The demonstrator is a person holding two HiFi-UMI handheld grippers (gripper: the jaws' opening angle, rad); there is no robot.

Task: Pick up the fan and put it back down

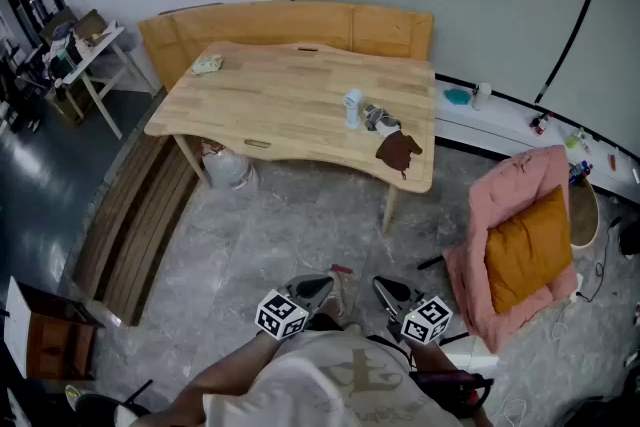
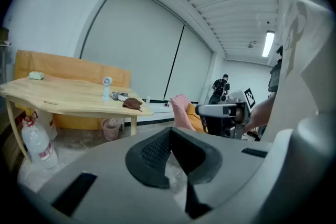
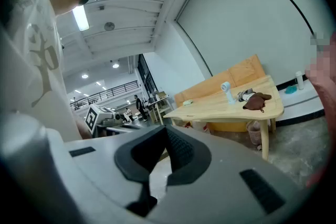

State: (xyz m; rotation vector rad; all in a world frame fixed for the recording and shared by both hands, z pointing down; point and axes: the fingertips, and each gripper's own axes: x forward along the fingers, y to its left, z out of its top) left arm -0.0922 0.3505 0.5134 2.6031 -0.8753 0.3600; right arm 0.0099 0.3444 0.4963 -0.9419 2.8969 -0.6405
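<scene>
Small white handheld fan point(image 1: 352, 107) upright on pale wooden table point(image 1: 270, 105): too small in the head view to make out blades or switch. Grey-and-white object point(image 1: 377, 118) lying just beside it: cannot tell what it is. Crumpled dark brown piece point(image 1: 398, 152) near the table's edge: cloth or leather, unclear. Pale green lump point(image 1: 207, 65) at the far corner: unidentifiable. White plastic jug point(image 1: 232, 173) under the table, its top hidden by the tabletop. Person's white shirt point(image 1: 330, 385) cut off by the bottom edge. Hands holding the left gripper point(image 1: 322, 285) and right gripper point(image 1: 382, 285) hidden behind the marker cubes.
</scene>
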